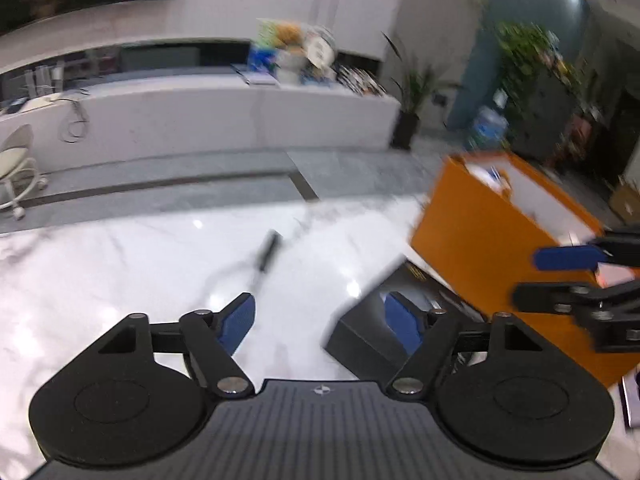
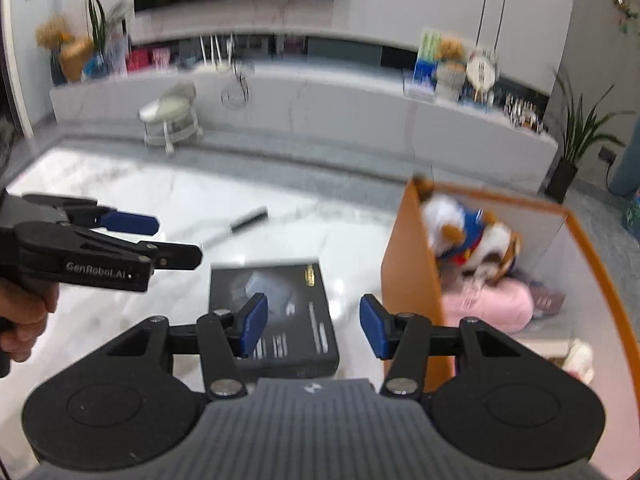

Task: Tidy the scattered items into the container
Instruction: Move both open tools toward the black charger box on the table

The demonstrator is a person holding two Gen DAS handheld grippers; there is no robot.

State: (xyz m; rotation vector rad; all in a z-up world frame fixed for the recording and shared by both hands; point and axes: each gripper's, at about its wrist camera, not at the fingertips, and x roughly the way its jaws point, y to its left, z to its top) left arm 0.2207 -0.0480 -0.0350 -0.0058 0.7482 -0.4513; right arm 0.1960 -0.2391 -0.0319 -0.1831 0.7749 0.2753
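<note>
An orange container (image 2: 410, 276) stands on the white marble table, also in the left wrist view (image 1: 472, 248). It holds a plush toy (image 2: 468, 232) and a pink soft item (image 2: 492, 304). A flat black box (image 2: 276, 312) lies on the table left of the container, also in the left wrist view (image 1: 384, 320). A whisk with a black handle (image 1: 266, 254) lies farther back, also in the right wrist view (image 2: 248, 220). My left gripper (image 1: 320, 326) is open and empty above the table near the box. My right gripper (image 2: 314, 326) is open and empty over the box's right edge.
A long white cabinet (image 2: 304, 108) with clutter on top runs along the far wall. A small white chair (image 2: 172, 116) stands on the floor before it. A potted plant (image 2: 576, 148) stands at the right. The marble table (image 2: 120, 308) extends left.
</note>
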